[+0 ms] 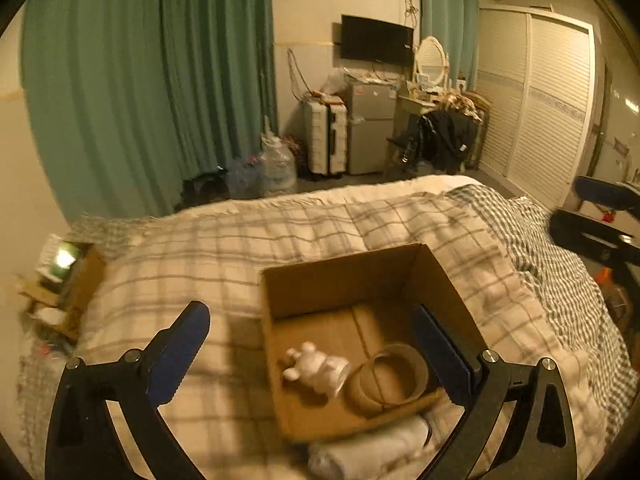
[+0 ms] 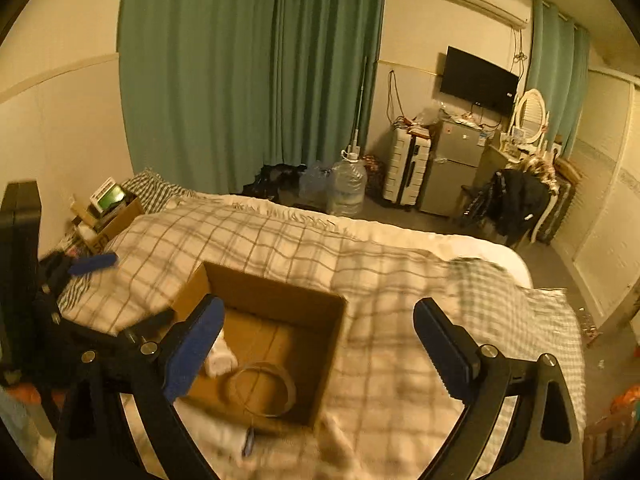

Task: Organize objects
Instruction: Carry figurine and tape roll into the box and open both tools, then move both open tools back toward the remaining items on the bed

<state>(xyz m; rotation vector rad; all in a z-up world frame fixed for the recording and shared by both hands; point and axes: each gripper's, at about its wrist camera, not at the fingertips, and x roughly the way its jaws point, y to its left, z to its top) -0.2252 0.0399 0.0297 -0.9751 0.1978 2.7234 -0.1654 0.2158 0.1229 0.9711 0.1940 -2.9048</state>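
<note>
An open cardboard box (image 1: 340, 280) sits on the plaid bedspread; it also shows in the right wrist view (image 2: 276, 292). Inside lie a white bear figurine (image 1: 314, 366), partly hidden in the right wrist view (image 2: 220, 358), and a roll of tape (image 1: 390, 378), also seen from the right (image 2: 260, 390). My left gripper (image 1: 312, 344) is open and empty above the box's near side. My right gripper (image 2: 320, 336) is open and empty over the box's right wall. A rolled white cloth (image 1: 372, 452) lies in front of the box, with a small dark object (image 2: 249, 442) beside it.
The bed (image 1: 280, 232) fills the foreground. A box of clutter (image 1: 64, 284) stands at its left. Water jugs (image 1: 278, 168), a suitcase (image 1: 326, 140), a small fridge (image 1: 366, 128) and a chair with dark clothes (image 1: 444, 136) stand beyond. The right gripper shows at the left view's edge (image 1: 600, 216).
</note>
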